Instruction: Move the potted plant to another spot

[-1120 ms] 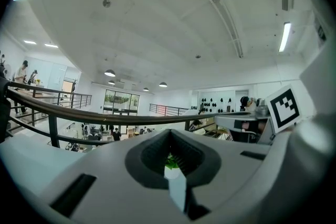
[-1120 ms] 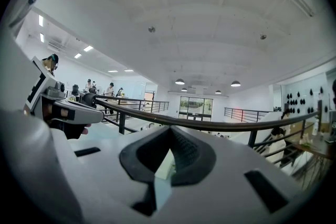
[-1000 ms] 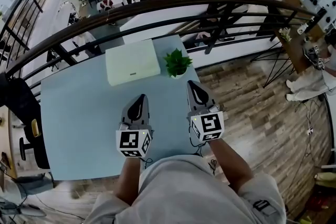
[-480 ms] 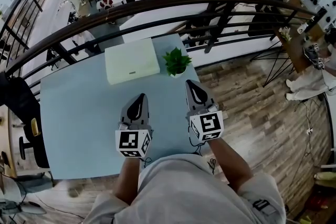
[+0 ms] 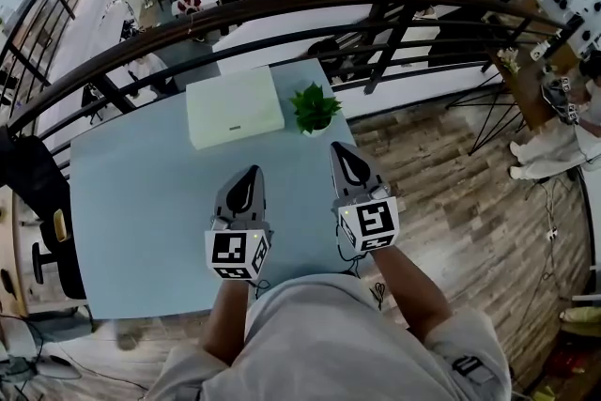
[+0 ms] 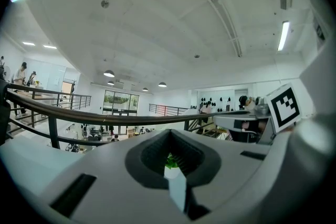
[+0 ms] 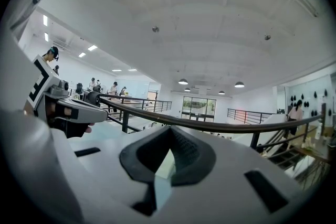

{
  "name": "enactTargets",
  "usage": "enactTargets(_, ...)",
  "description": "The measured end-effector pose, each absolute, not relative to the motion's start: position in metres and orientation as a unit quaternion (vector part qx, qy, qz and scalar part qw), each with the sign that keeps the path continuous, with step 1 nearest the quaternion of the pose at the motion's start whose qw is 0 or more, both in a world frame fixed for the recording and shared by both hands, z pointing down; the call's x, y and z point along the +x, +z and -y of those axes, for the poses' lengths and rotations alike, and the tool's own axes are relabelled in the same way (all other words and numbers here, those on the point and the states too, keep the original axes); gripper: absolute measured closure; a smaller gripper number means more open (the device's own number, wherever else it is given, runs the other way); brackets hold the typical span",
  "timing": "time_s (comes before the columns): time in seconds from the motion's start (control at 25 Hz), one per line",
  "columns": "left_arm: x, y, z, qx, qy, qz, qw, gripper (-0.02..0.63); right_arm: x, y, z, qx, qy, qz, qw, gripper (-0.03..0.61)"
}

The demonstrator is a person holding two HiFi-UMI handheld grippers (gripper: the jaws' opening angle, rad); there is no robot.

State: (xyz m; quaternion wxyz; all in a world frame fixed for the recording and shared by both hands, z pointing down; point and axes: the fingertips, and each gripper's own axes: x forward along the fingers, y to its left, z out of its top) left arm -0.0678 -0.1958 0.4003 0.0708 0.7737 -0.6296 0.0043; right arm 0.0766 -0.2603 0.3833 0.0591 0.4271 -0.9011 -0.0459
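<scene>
Blue table (image 5: 141, 202) has the potted plant (image 5: 315, 108) by a box (image 5: 235, 106), while left gripper (image 5: 251, 174) and right gripper (image 5: 344, 151) are closed tight, empty

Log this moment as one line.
stage: pre-grasp; left gripper: shut, empty; right gripper: shut, empty; potted plant: untouched, beside white box

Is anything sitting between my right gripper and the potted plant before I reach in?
Nothing visible does. Only bare table lies between the right gripper and the potted plant. The white box sits to the plant's left, off that line.
</scene>
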Motion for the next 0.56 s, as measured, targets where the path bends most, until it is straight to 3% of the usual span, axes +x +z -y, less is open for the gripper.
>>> enactTargets(0.56, -0.0734, 0.4010, 0.1946, 0.772, 0.005, 0.632, 0.073, 0.601, 0.0728, 0.3806, 0.2601, 0.425, -0.049, 0.902, 0.059, 0.575)
